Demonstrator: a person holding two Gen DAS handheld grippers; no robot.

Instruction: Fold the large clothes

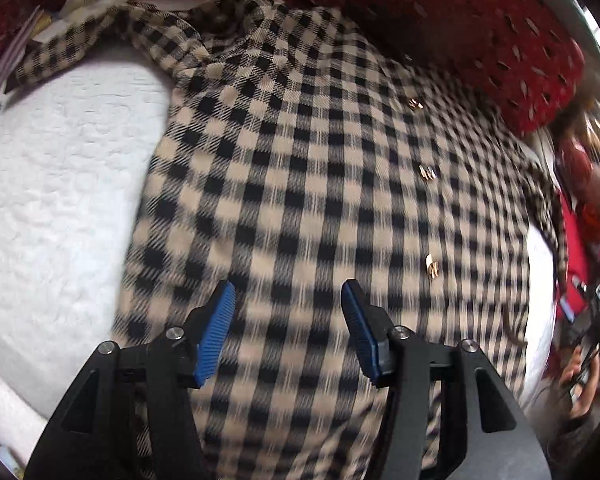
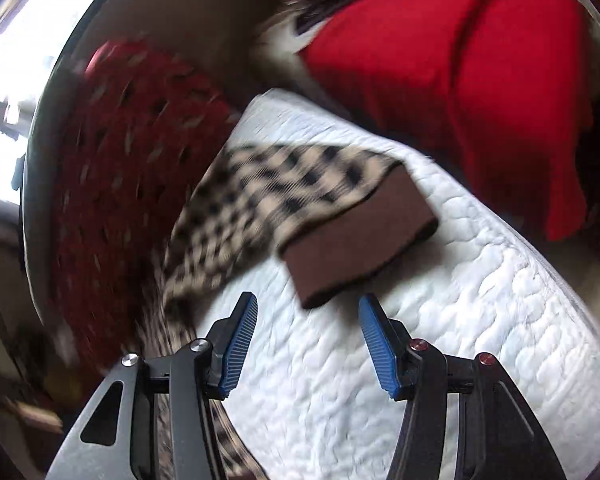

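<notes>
Checked shirt (image 1: 300,184) spread on bed (image 1: 60,184): soft, limp, light. Pinch brown cuff (image 2: 360,248). Left tool (image 1: 288,332), right tool (image 2: 308,346) both spread, empty.

checked shirt (image 1: 300,184) | beige-black, brown cuff (image 2: 360,240) | spread flat, apparently buttoned | on white quilt

Beige-and-black checked shirt (image 1: 300,200) with small gold buttons (image 1: 427,172), its cuff (image 2: 360,240) plain brown; white quilted mattress (image 1: 60,200) beneath; dark red flecked blanket (image 1: 500,40); blue ribbed pads (image 1: 216,332) on black fingers.
</notes>
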